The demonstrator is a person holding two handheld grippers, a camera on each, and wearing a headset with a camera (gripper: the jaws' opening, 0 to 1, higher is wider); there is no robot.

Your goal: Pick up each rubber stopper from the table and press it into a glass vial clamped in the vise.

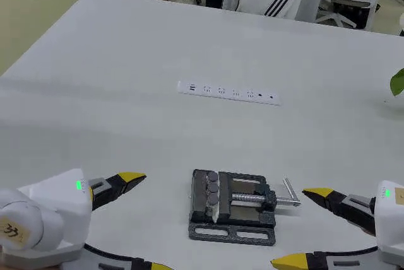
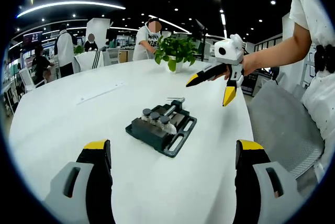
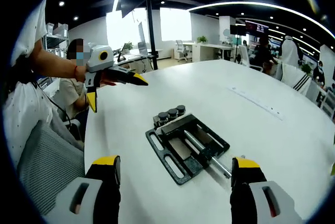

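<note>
Either side of the vise (image 1: 232, 207), the left claw (image 1: 144, 221) and right claw (image 1: 298, 226) hover spread and empty, and since its three vials (image 1: 213, 188) look stoppered already, little seems left beyond withdrawing.

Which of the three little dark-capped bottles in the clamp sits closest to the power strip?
The end vial of the row, toward the power strip; the other two stand farther from it.

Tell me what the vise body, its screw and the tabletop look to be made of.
Vise body: probably cast metal, dark grey, matte and grainy.
Screw: bright steel by its shine and threads.
Tabletop: smooth white, perhaps laminate or painted board; faint sheen, no grain.
</note>
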